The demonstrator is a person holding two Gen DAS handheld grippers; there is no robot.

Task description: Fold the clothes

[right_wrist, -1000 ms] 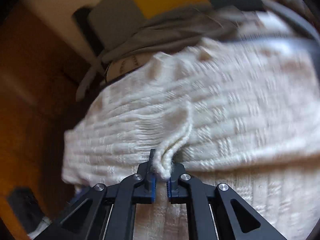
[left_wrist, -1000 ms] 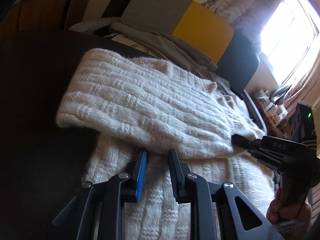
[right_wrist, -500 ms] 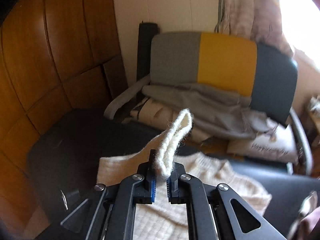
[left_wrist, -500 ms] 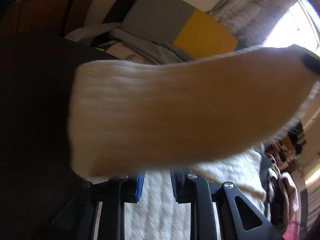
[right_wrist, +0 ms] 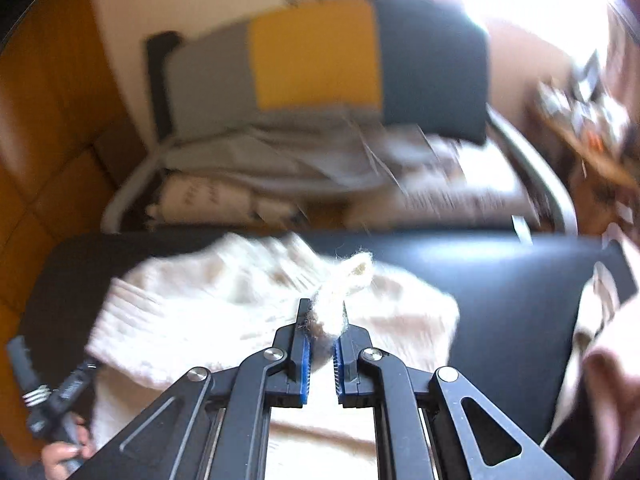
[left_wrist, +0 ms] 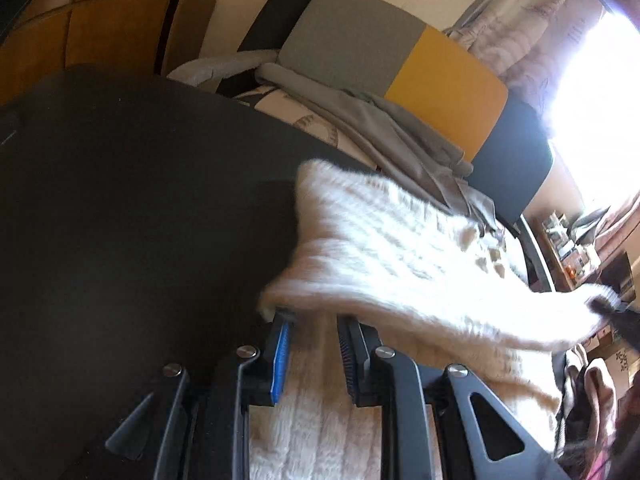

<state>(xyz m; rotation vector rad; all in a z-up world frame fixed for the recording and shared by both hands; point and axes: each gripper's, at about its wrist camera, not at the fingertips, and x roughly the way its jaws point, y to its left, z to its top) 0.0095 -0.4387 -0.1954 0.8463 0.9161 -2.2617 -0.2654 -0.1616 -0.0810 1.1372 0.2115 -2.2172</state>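
Observation:
A cream knitted sweater (left_wrist: 400, 264) lies on a black table (left_wrist: 140, 200). My left gripper (left_wrist: 313, 340) stands low over the sweater's lower part. Its jaws are apart, with the knit lying beneath them and nothing pinched, and a raised fold of the sweater covers its fingertips. My right gripper (right_wrist: 322, 336) is shut on a thick edge of the sweater (right_wrist: 200, 312) and holds that fold up above the table (right_wrist: 500, 280). In the left wrist view the right gripper (left_wrist: 616, 314) is a dark shape at the far right. The left gripper (right_wrist: 24, 364) shows at the lower left of the right wrist view, with a hand (right_wrist: 64, 452) on it.
A chair with a grey, yellow and dark back (left_wrist: 400, 52) stands behind the table, with grey clothes (left_wrist: 380, 128) piled on its seat. Wooden wall panels (left_wrist: 100, 20) are at the left. A bright window and a cluttered shelf (left_wrist: 568, 240) are at the right.
My right gripper has lifted the sweater's folded part and swept it up and across to the right. The flap's left edge now lies nearer the left gripper, which has shifted slightly.

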